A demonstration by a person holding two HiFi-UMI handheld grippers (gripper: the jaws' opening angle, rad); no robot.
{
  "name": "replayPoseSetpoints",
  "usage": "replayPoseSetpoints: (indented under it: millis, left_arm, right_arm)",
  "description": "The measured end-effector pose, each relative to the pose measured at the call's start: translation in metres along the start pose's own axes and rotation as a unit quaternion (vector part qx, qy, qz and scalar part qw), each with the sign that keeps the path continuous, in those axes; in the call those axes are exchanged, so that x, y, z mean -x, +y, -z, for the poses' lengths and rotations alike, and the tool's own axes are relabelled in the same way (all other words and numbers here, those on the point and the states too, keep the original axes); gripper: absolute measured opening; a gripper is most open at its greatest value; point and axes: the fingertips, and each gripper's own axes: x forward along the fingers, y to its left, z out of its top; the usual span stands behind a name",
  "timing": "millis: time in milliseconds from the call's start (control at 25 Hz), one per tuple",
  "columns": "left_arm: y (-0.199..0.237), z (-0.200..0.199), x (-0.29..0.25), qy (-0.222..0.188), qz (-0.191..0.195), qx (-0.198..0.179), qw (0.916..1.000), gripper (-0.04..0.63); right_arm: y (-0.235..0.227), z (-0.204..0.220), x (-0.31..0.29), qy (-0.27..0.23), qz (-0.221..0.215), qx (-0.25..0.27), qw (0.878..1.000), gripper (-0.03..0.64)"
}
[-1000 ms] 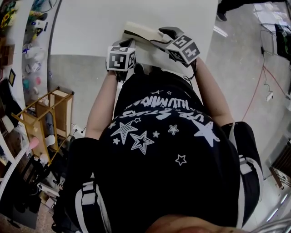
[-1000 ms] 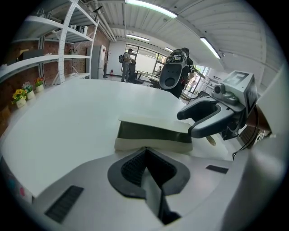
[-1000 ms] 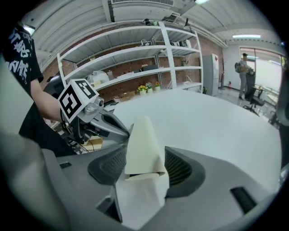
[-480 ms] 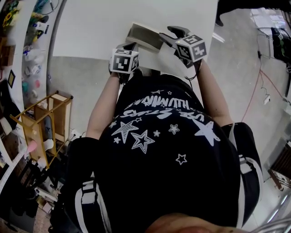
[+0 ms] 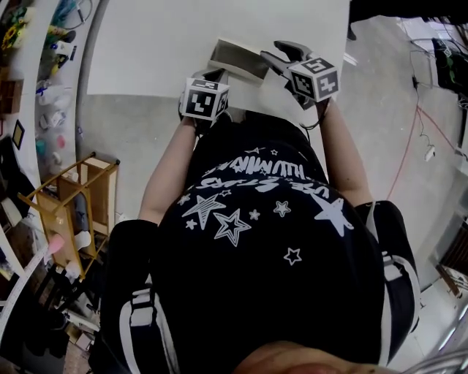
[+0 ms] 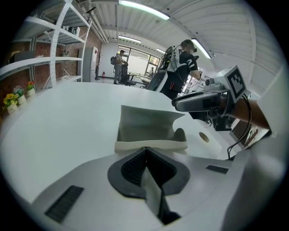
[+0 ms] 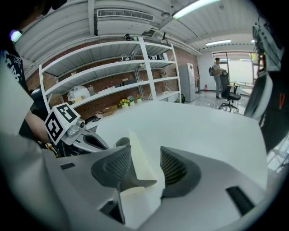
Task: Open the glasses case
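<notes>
Glasses case (image 5: 235,60) sits part-open at the near edge of the bench (image 5: 146,44), light, thin-walled & prob. floppy, so we take it by its edges: left claw (image 6: 145,151) pinches the near edge, right claw (image 7: 144,160), jaws just been closing, clamps the raised side.

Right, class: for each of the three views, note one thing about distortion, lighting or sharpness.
Head view: the wide lens bows the white table's edge. Left gripper view: black corners ring the picture, and the ceiling light glares. Right gripper view: the shelves curve, and the glasses case, close up, looks soft.
</notes>
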Motion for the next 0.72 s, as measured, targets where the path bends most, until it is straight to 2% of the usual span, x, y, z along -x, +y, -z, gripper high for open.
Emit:
replayPoseSetpoints:
  millis: [160, 400, 480, 720]
  left_arm:
    - [-0.002, -0.011, 0.007, -0.016, 0.002, 0.001, 0.9999, 0.011]
    - [-0.015, -0.023, 0.024, -0.047, -0.004, 0.009, 0.9989, 0.011]
    - [-0.02, -0.024, 0.03, -0.05, -0.011, 0.016, 0.9986, 0.011]
    - [-0.054, -0.012, 0.045, -0.067, -0.032, 0.041, 0.9964, 0.011]
  right_arm:
    - [0.0, -0.01, 0.014, -0.035, 0.007, -0.011, 0.999, 0.212]
    - [0.007, -0.016, 0.033, -0.067, -0.012, -0.038, 0.997, 0.21]
    - [0.01, -0.019, 0.038, -0.078, -0.02, -0.044, 0.996, 0.19]
    - [0.02, 0.014, 0.062, -0.054, -0.042, -0.002, 0.998, 0.166]
